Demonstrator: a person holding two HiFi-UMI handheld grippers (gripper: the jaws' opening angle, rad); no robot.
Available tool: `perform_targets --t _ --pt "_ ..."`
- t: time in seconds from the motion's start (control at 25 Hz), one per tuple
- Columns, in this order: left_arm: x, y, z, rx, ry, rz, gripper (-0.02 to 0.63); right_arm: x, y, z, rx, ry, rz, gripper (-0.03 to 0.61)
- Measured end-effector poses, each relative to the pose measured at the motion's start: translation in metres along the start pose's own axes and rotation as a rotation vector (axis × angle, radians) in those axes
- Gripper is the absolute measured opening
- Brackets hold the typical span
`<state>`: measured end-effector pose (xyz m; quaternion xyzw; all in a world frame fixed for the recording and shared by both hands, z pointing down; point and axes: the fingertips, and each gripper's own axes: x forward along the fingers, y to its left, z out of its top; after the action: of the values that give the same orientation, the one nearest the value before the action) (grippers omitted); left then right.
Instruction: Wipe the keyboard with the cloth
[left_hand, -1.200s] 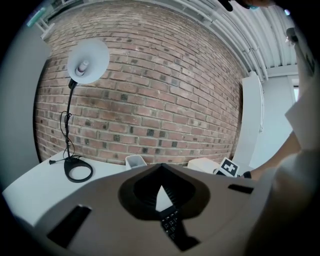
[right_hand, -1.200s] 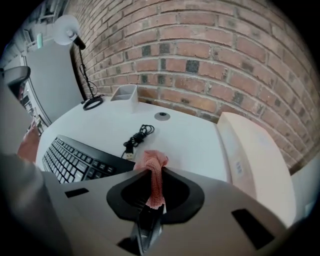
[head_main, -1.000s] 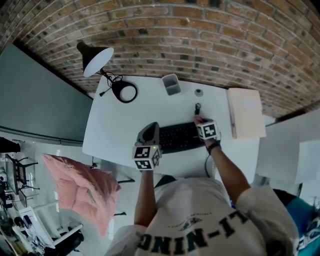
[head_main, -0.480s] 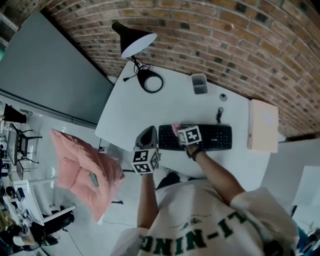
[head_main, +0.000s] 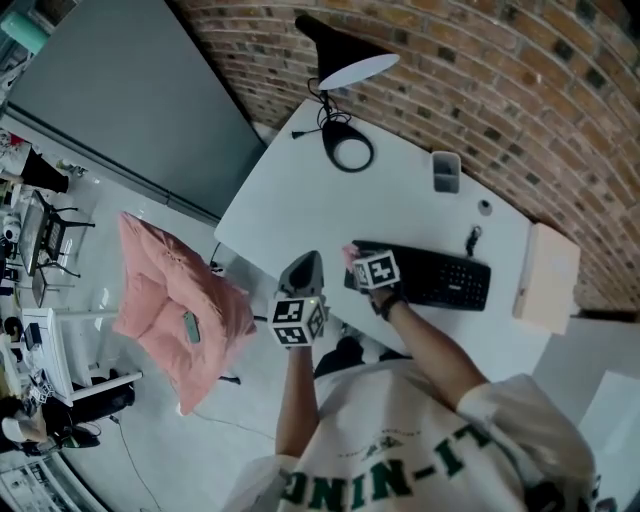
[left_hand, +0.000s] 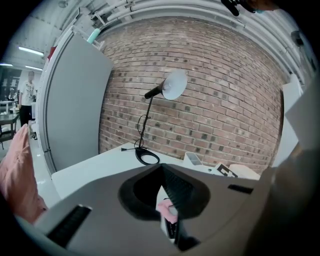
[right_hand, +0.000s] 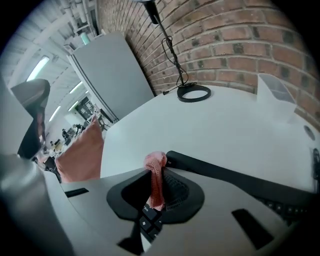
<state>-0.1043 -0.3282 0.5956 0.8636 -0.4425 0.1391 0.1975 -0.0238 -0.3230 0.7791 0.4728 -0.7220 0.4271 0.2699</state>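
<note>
Pink cloth pinched in right gripper, over left end of keyboard on desk. Left gripper closed on nothing, off desk's near edge. Risks: narrow pinch, cloth may slip out; bare jaws could snag keys.

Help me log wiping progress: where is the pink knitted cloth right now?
In the head view's centre, the pink knitted cloth is pinched in the right gripper, over the black keyboard's left end.
</note>
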Motion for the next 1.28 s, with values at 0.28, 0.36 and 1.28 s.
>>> perform_targets --t 0.28,0.36,1.28 --pt "-0.003 0.008 -0.002 -0.008 0.0 -0.006 -0.006 0.004 0.01 0.001 -0.014 0.016 0.027 0.034" --pt "-0.001 0.005 0.001 -0.004 -0.002 -0.018 -0.006 0.002 0.01 0.0 -0.01 0.008 0.029 0.034" --pt "0.04 -0.09 0.006 0.108 0.048 -0.23 -0.006 -0.047 -0.045 -0.031 0.149 -0.029 -0.013 0.034"
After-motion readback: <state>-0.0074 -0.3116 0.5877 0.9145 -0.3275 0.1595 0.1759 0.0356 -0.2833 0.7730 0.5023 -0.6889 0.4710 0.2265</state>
